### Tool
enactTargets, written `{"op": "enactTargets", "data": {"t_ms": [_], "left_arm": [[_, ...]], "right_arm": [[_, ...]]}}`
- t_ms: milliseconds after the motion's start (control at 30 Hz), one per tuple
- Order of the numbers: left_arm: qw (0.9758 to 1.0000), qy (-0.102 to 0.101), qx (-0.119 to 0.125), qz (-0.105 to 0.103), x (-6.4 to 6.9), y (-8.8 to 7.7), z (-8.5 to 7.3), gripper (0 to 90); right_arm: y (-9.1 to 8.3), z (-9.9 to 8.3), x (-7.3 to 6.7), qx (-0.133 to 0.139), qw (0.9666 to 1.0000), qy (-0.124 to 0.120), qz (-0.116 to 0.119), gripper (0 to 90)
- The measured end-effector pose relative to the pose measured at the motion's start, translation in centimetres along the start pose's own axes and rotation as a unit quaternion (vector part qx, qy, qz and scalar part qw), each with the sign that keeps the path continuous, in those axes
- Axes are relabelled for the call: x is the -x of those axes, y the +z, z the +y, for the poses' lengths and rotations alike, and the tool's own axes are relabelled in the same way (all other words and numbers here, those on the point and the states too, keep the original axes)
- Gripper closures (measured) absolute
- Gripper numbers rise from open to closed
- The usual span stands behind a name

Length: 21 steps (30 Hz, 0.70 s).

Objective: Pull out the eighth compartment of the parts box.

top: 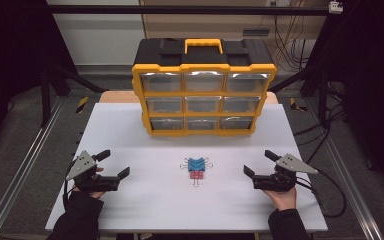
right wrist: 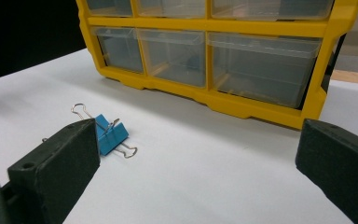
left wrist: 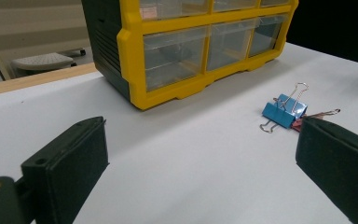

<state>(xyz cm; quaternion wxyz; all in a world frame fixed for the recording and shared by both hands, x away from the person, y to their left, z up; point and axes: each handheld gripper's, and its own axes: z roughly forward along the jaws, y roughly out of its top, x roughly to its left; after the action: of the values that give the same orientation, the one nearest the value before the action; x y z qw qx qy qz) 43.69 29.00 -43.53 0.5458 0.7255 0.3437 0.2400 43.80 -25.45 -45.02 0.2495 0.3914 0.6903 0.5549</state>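
Blue binder clip and red binder clip lie touching mid-counter, in front of the yellow drawer organizer. Left tool and right tool flank them well apart, both wide open, holding nothing.

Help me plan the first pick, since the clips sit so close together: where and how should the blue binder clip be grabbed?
Grip the blue binder clip across its folded body, not its thin wire handles, which splay out to the sides. Probably come from above and the far side, because the red clip lies against its near edge. Either open hand-held gripper seems equally placed.
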Motion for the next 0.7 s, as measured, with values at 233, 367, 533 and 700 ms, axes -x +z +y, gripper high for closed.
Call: {"op": "enactTargets", "data": {"t_ms": [233, 367, 533, 700], "left_arm": [[1.0, 0.001, -0.001, -0.001, 0.01, 0.04, -0.01, 1.4], [1.0, 0.0, 0.001, -0.002, -0.06, -0.01, -0.05, 1.4], [1.0, 0.002, -0.001, 0.0, -0.14, -0.03, -0.11, 1.4], [1.0, 0.002, -0.005, 0.0, -0.17, -0.01, -0.12, 1.4]], "right_arm": [[-0.01, 0.02, 0.03, 0.0, 1.0, -0.001, -0.002, 0.4], [-0.01, 0.07, 0.05, 0.004, 1.0, -0.006, 0.0, 0.4], [0.0, 0.25, 0.12, 0.006, 1.0, -0.006, 0.001, 0.4], [0.04, 0.61, -0.01, 0.002, 0.9999, -0.014, -0.004, 0.4]]}}
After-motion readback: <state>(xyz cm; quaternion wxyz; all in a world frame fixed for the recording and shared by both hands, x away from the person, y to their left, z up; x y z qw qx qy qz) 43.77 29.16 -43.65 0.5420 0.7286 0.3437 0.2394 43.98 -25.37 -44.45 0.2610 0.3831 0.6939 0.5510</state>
